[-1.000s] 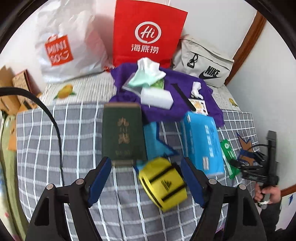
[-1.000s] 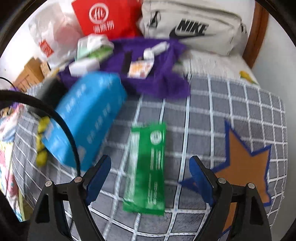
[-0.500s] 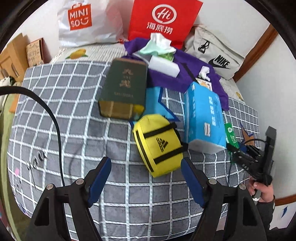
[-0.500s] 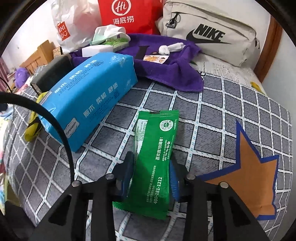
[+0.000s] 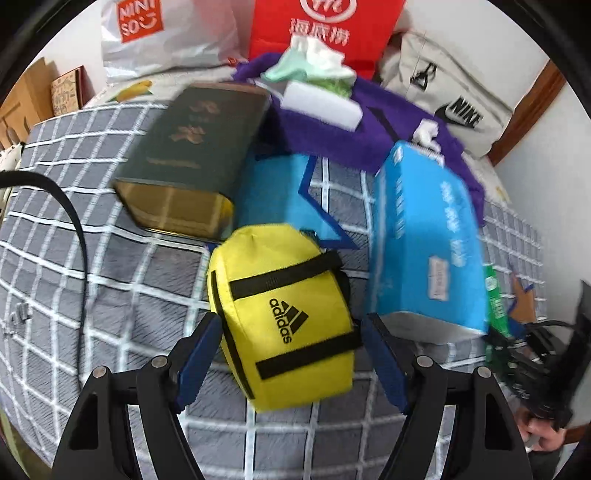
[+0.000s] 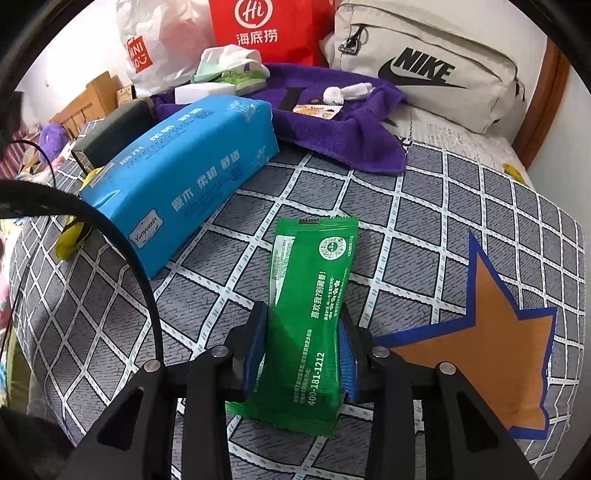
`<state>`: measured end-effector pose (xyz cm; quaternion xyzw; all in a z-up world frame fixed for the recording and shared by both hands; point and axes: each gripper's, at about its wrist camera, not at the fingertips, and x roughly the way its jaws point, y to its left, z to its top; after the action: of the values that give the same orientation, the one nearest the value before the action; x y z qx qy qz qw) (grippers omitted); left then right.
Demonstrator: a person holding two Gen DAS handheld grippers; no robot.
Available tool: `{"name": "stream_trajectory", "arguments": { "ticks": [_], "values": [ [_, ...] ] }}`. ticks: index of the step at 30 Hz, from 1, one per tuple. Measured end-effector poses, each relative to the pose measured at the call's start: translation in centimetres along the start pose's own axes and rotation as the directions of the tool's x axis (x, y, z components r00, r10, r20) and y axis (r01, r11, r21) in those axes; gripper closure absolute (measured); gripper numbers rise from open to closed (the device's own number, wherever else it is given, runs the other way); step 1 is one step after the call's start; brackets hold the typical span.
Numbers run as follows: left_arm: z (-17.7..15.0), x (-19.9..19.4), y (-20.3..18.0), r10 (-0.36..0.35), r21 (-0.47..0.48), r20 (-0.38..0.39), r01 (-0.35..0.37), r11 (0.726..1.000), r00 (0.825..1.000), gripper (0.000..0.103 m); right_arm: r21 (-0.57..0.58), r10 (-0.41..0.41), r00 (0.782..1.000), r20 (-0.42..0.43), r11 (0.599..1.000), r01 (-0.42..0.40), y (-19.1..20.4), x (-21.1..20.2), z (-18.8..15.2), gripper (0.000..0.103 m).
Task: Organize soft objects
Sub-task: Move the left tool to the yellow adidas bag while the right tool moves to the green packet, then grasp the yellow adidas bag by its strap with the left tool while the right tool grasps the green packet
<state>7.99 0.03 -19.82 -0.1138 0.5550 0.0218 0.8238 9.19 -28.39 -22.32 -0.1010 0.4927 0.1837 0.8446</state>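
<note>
Since a second ago the left gripper (image 5: 291,365) has dropped onto the one yellow Adidas pouch (image 5: 286,338), which now sits between its jaws instead of ahead of them; jaws wide apart, pads flanking the pouch, contact unclear through blur, so no grip confirmed. Left wrist view, ahead of the jaws: one dark green box (image 5: 192,155) up-left, one blue tissue pack (image 5: 424,240) up-right, one purple towel (image 5: 373,133) behind both with one white sponge block (image 5: 321,107) on it. Further back: one red paper bag (image 5: 325,26), one white Miniso bag (image 5: 166,33), one grey Nike bag (image 5: 450,96). Right wrist view: right gripper (image 6: 303,350) went from wide open with the one green sachet (image 6: 306,321) lying ahead to jaws closed in on that sachet; they are easing open slightly now, pads still pressing both long edges. Blue tissue pack (image 6: 181,181) lies up-left of these jaws, purple towel (image 6: 332,125) beyond, one orange star print (image 6: 491,339) on the checked bedspread (image 6: 424,206) just right of the jaws.
</note>
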Motion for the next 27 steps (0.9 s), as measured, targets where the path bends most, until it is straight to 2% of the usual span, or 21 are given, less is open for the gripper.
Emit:
{"name": "stream_trajectory", "arguments": {
  "ticks": [2, 5, 8, 10, 12, 15, 19, 21, 22, 24, 26, 27],
  "values": [
    [-0.4, 0.7, -0.4, 0.009, 0.017, 0.030, -0.010, 1.000, 1.000, 0.022, 0.011, 0.002, 1.000, 0.020, 1.000, -0.002, -0.1, 0.0, -0.2, 0.063],
    [-0.6, 0.8, -0.8, 0.022, 0.035, 0.067, -0.024, 0.999, 0.998, 0.021, 0.013, -0.009, 0.999, 0.049, 1.000, 0.008, 0.1, -0.1, -0.6, 0.061],
    [-0.5, 0.9, -0.7, 0.036, 0.025, 0.094, -0.039, 0.999, 0.995, 0.020, 0.043, -0.003, 0.998, 0.069, 0.999, 0.000, 0.0, -0.1, -0.8, 0.052],
    [-0.5, 1.0, -0.5, 0.030, 0.020, 0.100, -0.032, 0.999, 0.995, 0.019, 0.025, -0.007, 0.997, 0.082, 1.000, 0.005, 0.6, 0.0, -0.9, 0.044],
    [-0.4, 1.1, -0.3, 0.006, 0.007, 0.107, -0.006, 1.000, 0.994, 0.015, 0.016, -0.019, 0.996, 0.087, 1.000, 0.017, 1.1, 0.1, -1.0, 0.042],
    [-0.1, 1.3, -0.2, -0.018, 0.044, 0.067, 0.015, 0.999, 0.998, 0.012, 0.046, -0.008, 0.996, 0.089, 0.999, 0.004, 0.9, 0.1, -0.9, 0.041],
    [-0.1, 1.0, 0.3, -0.068, 0.070, 0.059, 0.064, 0.995, 0.996, 0.012, 0.062, -0.009, 0.994, 0.108, 0.998, 0.003, 0.8, 0.1, -1.1, 0.041],
    [0.0, 0.7, 0.9, -0.094, 0.074, 0.054, 0.090, 0.993, 0.994, 0.017, 0.074, -0.014, 0.994, 0.108, 0.997, 0.006, 0.8, 0.0, -1.1, 0.041],
    [0.1, 0.4, 1.4, -0.101, 0.069, 0.052, 0.098, 0.993, 0.994, 0.026, 0.084, -0.015, 0.994, 0.105, 0.996, 0.006, 0.8, 0.0, -1.1, 0.044],
    [0.4, 0.1, 2.3, -0.158, 0.062, 0.036, 0.155, 0.986, 0.987, 0.028, 0.112, -0.030, 0.994, 0.103, 0.993, 0.018, 0.7, -0.2, -1.2, 0.051],
    [0.7, 0.0, 2.9, -0.204, 0.064, 0.022, 0.202, 0.977, 0.979, 0.035, 0.146, -0.045, 0.994, 0.098, 0.989, 0.030, 0.6, -0.3, -1.2, 0.058],
    [0.7, -0.1, 3.1, -0.220, 0.068, 0.016, 0.219, 0.973, 0.975, 0.036, 0.193, -0.046, 0.995, 0.088, 0.981, 0.028, 0.2, -0.6, -1.2, 0.064]
  ]
}}
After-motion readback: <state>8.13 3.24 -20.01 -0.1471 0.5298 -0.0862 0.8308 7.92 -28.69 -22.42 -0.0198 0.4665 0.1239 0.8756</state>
